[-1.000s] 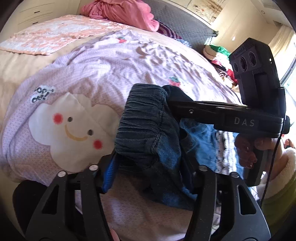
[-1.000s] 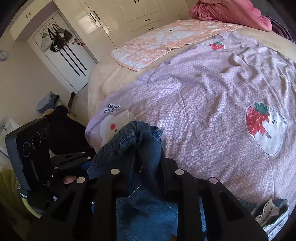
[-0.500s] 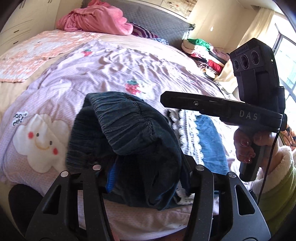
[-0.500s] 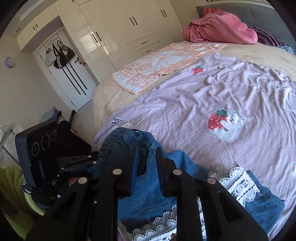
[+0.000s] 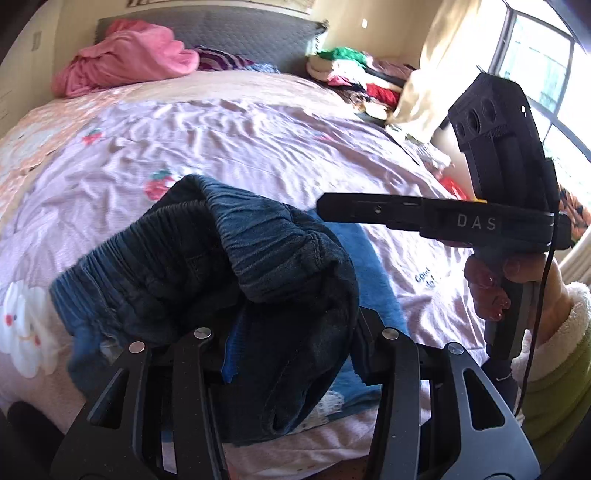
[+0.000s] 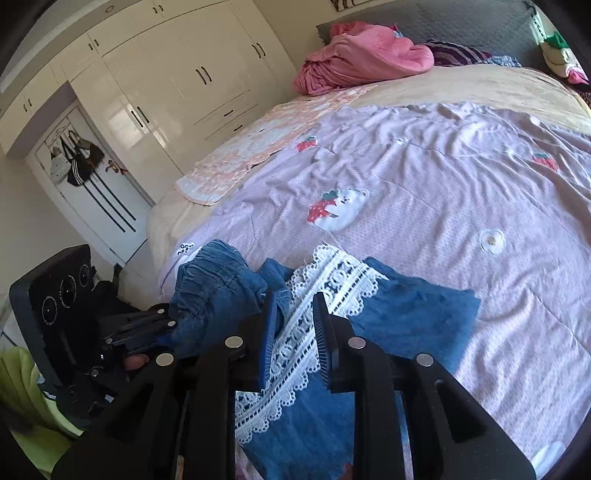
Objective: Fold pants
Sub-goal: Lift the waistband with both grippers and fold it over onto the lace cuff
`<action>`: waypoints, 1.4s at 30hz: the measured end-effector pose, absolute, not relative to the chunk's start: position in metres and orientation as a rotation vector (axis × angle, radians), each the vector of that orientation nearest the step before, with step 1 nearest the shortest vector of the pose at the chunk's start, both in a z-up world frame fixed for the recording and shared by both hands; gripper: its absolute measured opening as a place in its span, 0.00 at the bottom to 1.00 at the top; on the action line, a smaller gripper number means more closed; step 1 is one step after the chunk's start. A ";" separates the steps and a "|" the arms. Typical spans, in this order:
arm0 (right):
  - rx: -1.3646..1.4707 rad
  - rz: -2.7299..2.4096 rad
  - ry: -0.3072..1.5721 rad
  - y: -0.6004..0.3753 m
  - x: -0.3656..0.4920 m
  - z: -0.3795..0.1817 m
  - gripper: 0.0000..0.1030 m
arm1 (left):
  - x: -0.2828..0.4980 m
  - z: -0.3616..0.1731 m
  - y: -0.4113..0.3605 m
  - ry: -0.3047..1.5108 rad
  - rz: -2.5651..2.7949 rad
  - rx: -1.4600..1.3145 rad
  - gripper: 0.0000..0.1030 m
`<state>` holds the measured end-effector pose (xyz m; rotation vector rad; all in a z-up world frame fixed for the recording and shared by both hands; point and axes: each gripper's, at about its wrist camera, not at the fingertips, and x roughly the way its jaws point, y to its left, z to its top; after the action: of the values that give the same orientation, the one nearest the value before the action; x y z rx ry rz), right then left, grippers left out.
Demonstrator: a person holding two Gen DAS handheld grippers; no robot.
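On the near edge of the bed [image 6: 461,85], over the lilac quilt [image 6: 443,192], my left gripper [image 5: 291,354] is clamped on the bunched elastic waistband [image 5: 207,258] of the pants [image 6: 406,317], holding that end up off the quilt. My right gripper [image 6: 295,332] has its jaws parted with nothing between them, hovering over the white lace trim [image 6: 295,339].

The pants lie near the foot of the bed, legs spread flat. Their long axis seems to run from the raised waistband at my left out to the hem ends, which point right and slightly toward the headboard [image 5: 207,33]. The lace band runs along a leg.

To fold well, I judge I should carry the waistband across toward the hems in one low arc, keeping it level, and use the free gripper to pin the legs so they don't drag or wrinkle.
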<state>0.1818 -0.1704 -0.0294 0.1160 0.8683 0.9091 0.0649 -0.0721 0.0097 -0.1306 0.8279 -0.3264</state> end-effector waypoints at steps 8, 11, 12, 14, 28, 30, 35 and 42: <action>0.185 0.841 0.890 -0.204 0.183 -0.042 0.56 | 0.066 -0.027 -0.119 0.921 -0.389 -0.048 0.51; 0.190 0.821 0.891 -0.207 0.184 -0.041 0.61 | 0.062 -0.027 -0.121 0.932 -0.441 -0.076 0.61; 0.193 0.820 0.893 -0.207 0.185 -0.042 0.61 | 0.057 -0.025 -0.122 0.924 -0.440 -0.068 0.64; 0.184 0.823 0.896 -0.205 0.184 -0.042 0.64 | 0.049 -0.018 -0.116 0.906 -0.443 -0.081 0.72; -0.069 0.967 0.893 -0.128 0.165 -0.023 0.80 | 0.015 0.018 0.003 0.770 -0.176 -0.152 0.87; -0.153 0.963 0.917 -0.115 0.162 -0.029 0.80 | 0.024 0.010 0.007 0.783 -0.192 -0.173 0.87; -0.302 0.898 0.924 -0.094 0.162 -0.048 0.49 | 0.038 -0.005 0.011 0.812 -0.244 -0.221 0.60; -0.117 0.880 0.880 -0.114 0.171 -0.042 0.21 | 0.047 0.000 0.001 0.802 -0.294 -0.263 0.21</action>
<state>0.1710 -0.1145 -0.0423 -0.1173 0.8802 0.8799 0.0470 0.0008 0.0004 -0.2631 0.8020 -0.2942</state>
